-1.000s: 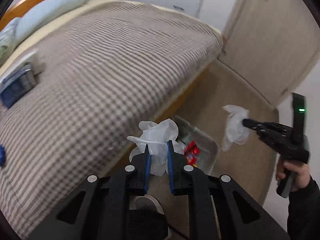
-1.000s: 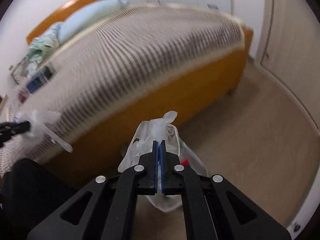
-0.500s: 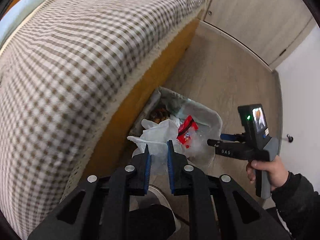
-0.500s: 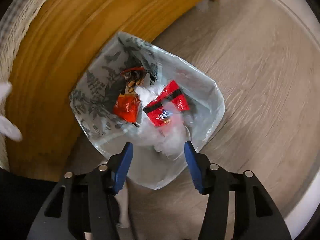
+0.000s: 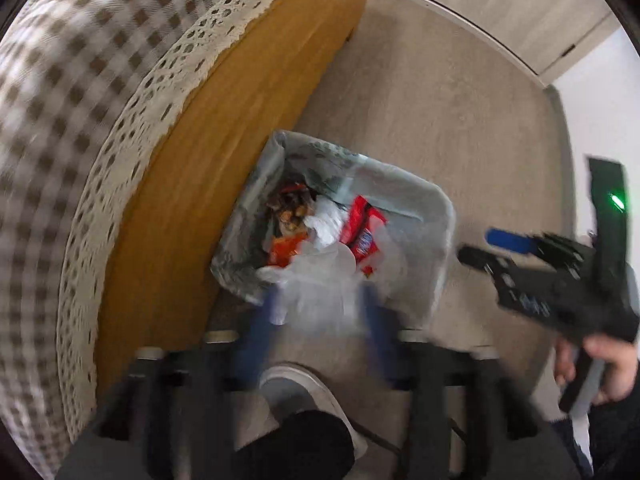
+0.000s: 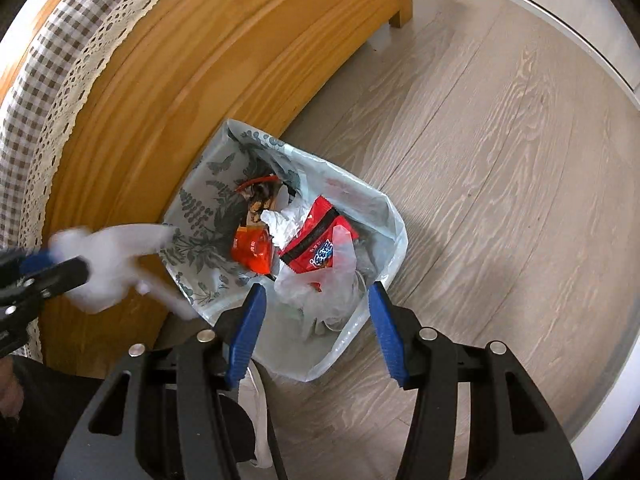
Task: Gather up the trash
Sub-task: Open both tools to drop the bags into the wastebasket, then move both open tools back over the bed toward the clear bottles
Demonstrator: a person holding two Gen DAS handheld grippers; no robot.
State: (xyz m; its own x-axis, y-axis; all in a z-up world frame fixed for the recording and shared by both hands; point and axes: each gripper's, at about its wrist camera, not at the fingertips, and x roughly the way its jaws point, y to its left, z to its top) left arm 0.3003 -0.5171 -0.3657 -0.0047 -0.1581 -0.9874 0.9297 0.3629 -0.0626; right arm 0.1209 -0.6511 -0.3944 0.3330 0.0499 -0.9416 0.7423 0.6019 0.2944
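Left tongs point(image 5: 320, 312), jaws opening, clear plastic bag point(image 5: 320, 280) loose between them; right tongs point(image 6: 316, 320) released. Lined trash bin point(image 6: 394, 216) directly below both, against the bed frame point(image 6: 200, 80).

Bin liner point(image 6: 208, 216): pale, grey leaf print. Inside it: red wrapper point(image 6: 316, 240), orange wrapper point(image 6: 252, 248). Beside it: brown-checked bedcover point(image 6: 44, 60).

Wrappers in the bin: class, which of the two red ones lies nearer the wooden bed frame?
The glossy orange-red wrapper, beside the leaf-patterned bin wall. The other red wrapper bears a black stripe and blue lettering and lies farther out.
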